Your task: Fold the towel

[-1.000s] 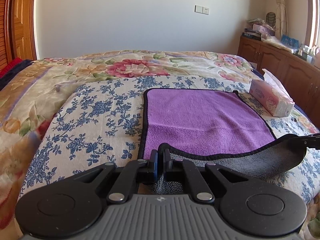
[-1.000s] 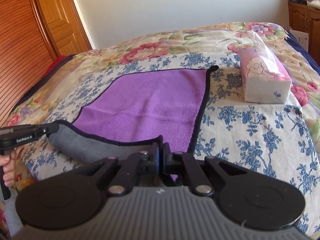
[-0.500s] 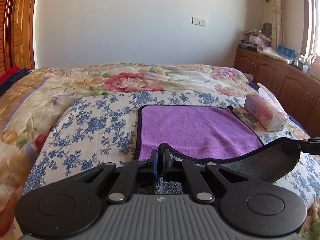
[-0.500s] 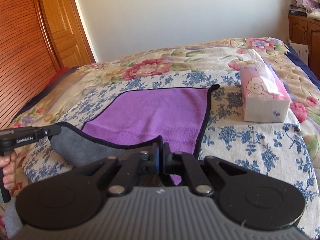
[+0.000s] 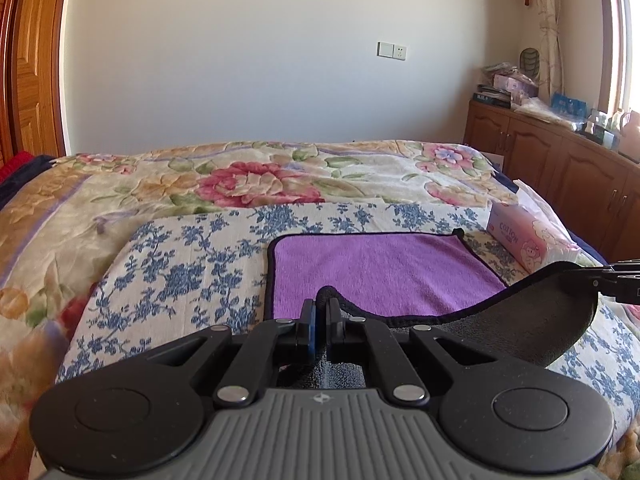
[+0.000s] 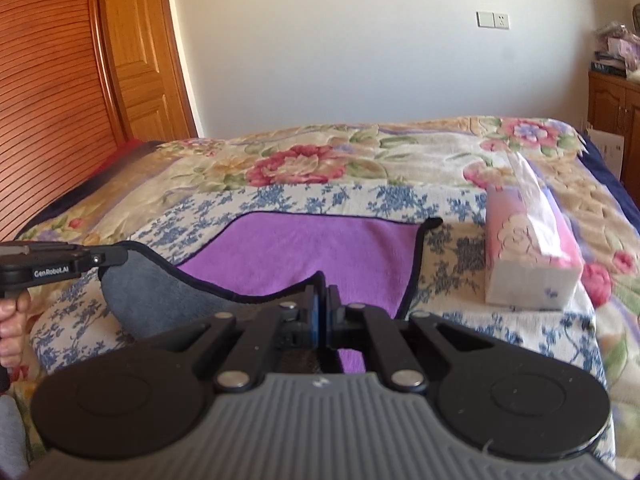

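A purple towel (image 5: 380, 272) with a black hem and a grey underside lies on the blue-flowered cloth on the bed; it also shows in the right wrist view (image 6: 304, 248). My left gripper (image 5: 320, 308) is shut on the towel's near left corner. My right gripper (image 6: 322, 294) is shut on the near right corner. Both corners are lifted, so the near edge hangs between the grippers and shows its grey underside (image 5: 532, 328). The far half lies flat. The right gripper shows at the right edge of the left wrist view (image 5: 616, 280), the left gripper at the left of the right wrist view (image 6: 60, 266).
A pink tissue pack (image 6: 528, 256) lies right of the towel, also seen in the left wrist view (image 5: 528, 240). A floral quilt (image 5: 260, 176) covers the bed beyond. Wooden cabinets (image 5: 560, 160) stand at the right, wooden doors (image 6: 80, 80) at the left.
Both grippers have risen with the towel's near corners, and the views have tilted up toward the wall. More of the near edge is off the bed.
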